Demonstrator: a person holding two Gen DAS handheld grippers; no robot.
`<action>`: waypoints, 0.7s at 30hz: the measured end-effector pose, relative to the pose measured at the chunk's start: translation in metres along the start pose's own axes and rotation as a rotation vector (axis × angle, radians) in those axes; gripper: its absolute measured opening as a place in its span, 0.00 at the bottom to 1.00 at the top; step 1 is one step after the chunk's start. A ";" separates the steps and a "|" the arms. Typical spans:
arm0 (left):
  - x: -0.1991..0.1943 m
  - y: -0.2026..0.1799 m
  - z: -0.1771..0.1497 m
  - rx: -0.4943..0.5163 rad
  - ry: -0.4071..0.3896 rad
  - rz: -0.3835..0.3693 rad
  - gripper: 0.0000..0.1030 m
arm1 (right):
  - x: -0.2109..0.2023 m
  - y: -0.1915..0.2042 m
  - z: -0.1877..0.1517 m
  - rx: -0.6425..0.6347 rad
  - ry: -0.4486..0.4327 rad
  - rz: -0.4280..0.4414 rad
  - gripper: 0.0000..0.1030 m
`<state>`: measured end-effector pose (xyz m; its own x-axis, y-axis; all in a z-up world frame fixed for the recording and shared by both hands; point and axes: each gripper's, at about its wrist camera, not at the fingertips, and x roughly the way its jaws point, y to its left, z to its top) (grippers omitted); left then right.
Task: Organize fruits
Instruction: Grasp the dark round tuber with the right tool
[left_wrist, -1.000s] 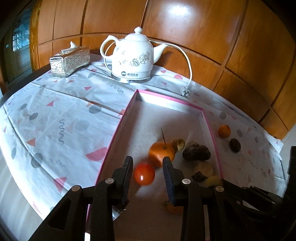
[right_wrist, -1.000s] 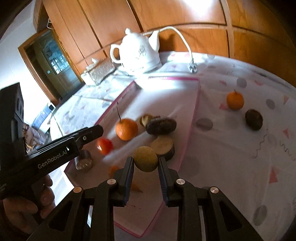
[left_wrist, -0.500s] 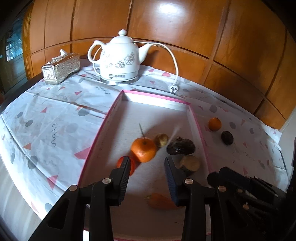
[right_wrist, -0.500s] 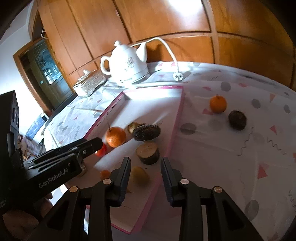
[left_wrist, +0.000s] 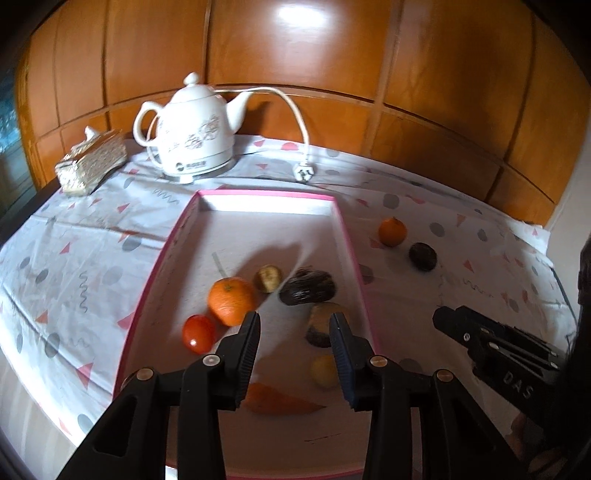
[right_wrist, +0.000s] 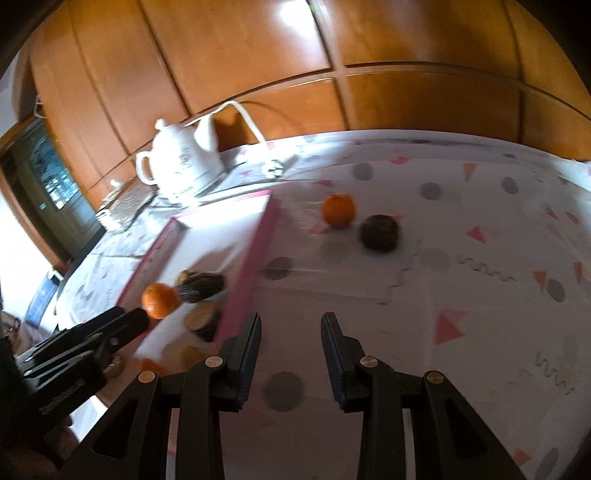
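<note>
Pink-rimmed tray (left_wrist: 354, 258), centre of the left wrist view, holds a large orange (left_wrist: 232, 301), red tomato (left_wrist: 198, 333), dark fruit (left_wrist: 307, 287), halved fruit (left_wrist: 325, 324), yellow fruit (left_wrist: 324, 370) and carrot (left_wrist: 280, 402). On the tabletop (right_wrist: 461, 306) at upper right: small orange (right_wrist: 338, 210) beside dark round fruit (right_wrist: 380, 233). Left gripper (left_wrist: 294, 341) and right gripper (right_wrist: 291, 338): jaws spread, holding nothing. White kettle (left_wrist: 192, 147) at upper left.

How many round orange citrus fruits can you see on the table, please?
2. The larger orange lies inside the pink-rimmed tray, beside the red tomato. The small orange sits outside the tray on the tablecloth, next to a dark round fruit. Others may be hidden.
</note>
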<state>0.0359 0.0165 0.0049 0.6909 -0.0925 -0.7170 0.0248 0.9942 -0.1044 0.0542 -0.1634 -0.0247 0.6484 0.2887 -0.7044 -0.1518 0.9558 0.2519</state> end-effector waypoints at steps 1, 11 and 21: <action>0.001 -0.005 0.001 0.015 -0.001 -0.002 0.41 | -0.001 -0.004 0.000 0.004 -0.003 -0.013 0.33; 0.008 -0.033 0.003 0.079 0.003 -0.050 0.41 | 0.014 -0.046 0.021 0.035 0.008 -0.118 0.35; 0.017 -0.032 0.001 0.065 0.021 -0.061 0.41 | 0.058 -0.057 0.048 0.010 0.052 -0.138 0.36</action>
<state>0.0482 -0.0170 -0.0034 0.6712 -0.1533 -0.7252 0.1135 0.9881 -0.1039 0.1357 -0.2044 -0.0482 0.6232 0.1576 -0.7661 -0.0565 0.9860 0.1569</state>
